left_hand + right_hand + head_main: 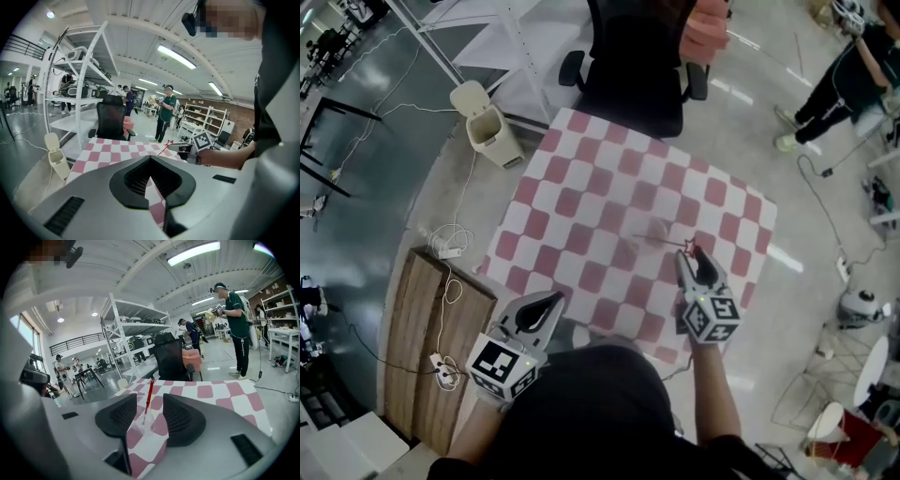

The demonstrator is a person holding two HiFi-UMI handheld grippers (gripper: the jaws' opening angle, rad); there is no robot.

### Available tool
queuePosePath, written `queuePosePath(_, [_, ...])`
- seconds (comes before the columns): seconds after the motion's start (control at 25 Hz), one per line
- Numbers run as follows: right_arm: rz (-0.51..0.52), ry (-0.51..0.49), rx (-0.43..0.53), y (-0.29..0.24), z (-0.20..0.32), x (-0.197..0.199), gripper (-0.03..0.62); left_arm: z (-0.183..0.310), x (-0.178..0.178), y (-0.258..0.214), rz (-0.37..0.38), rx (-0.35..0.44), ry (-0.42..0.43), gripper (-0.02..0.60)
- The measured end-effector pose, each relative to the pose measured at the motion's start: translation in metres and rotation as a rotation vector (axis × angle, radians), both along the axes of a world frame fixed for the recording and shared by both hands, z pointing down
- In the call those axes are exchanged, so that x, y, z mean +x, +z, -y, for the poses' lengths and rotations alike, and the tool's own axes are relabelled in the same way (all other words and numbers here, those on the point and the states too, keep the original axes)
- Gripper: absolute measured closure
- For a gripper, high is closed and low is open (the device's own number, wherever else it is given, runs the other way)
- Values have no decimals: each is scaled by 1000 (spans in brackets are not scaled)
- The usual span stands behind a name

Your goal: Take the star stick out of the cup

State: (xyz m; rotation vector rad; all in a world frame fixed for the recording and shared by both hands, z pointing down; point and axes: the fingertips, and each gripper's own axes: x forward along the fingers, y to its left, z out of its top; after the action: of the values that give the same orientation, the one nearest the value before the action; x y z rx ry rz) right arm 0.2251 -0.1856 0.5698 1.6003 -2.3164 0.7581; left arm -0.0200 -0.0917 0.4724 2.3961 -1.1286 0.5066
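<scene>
Left hand-held gripper [553, 299] hung over near desk [581, 216] edge, jaws together, empty. Clear cup [654, 232] stood right of centre, star stick [675, 246] leaning in it toward near-right corner. Right hand-held gripper [695, 262] jaws apart, stick lined up between them, unpinched. Best: clamp shaft, lift along lean; cup looked tippy. Bin [487, 127], chair [633, 66] beyond far edge, nothing blocking.

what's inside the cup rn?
Only the red star stick, leaning out over the rim of the clear cup. No other contents show; a jaw of the right gripper covers part of the cup in that gripper's view.
</scene>
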Motion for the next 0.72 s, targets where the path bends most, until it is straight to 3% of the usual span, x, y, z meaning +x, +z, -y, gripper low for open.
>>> queuePosePath(0.44, [18, 17, -3, 7, 13, -5, 534, -5, -16, 4, 12, -9, -52, 541])
queuePosePath(0.72, [-17, 27, 27, -7, 13, -7, 559, -2, -21, 2, -5, -1, -45, 541])
